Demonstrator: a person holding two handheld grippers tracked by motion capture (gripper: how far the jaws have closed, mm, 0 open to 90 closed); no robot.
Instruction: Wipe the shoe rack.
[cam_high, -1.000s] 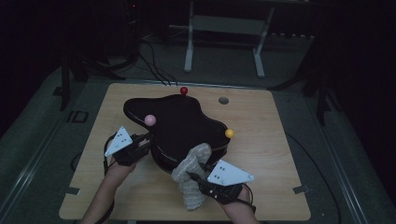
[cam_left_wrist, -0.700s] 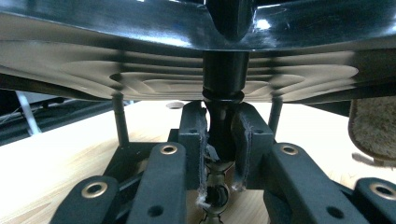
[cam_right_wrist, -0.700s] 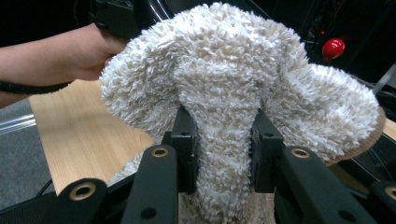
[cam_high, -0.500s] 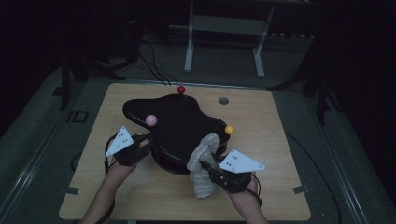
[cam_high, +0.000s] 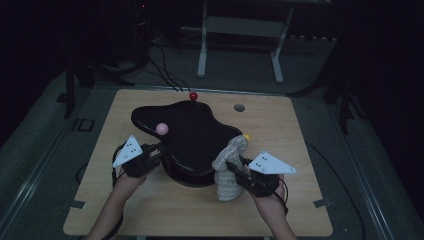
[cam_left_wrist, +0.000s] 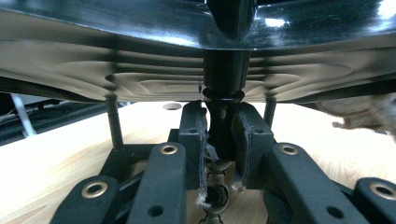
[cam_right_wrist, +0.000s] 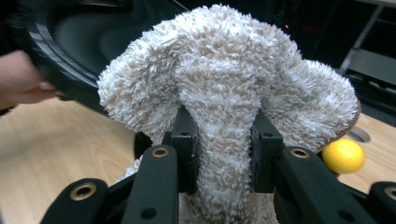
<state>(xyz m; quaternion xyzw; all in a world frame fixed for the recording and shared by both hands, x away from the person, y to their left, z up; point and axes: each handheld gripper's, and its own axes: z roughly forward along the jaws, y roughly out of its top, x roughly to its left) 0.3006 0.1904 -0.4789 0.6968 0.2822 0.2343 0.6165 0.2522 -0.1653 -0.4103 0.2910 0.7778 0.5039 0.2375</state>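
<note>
We see the left tool (cam_high: 159, 151) clamped narrow on a black leg (cam_left_wrist: 223, 135) that drops from the underside of a glossy black, wavy-edged tray (cam_high: 200, 140); in the left gripper view that leg stands upright between the two padded jaws, and the ribbed underside of the tray spreads right above the tool, with two thinner legs just behind it on either side. The right tool (cam_high: 234, 167) is closed on a fluffy cream cloth (cam_high: 227, 172): in the right gripper view a thick fold of the cloth (cam_right_wrist: 224, 116) is pinched between the jaws and billows out above and to both sides of them, hiding most of what lies ahead. From the high view, the cloth hangs from this tool against the near right edge of the tray, its lower end reaching down to the wooden table (cam_high: 150, 210). Beyond the right tool, just past the cloth, sits a yellow ball (cam_right_wrist: 343, 155) on the tray's rim; a pink ball (cam_high: 161, 128) stands just ahead of the left tool, and a red ball (cam_high: 193, 95) rises at the tray's far edge, well away from both tools. A hand (cam_right_wrist: 23, 84) shows at the tray's edge, far left of the right tool's jaws.
</note>
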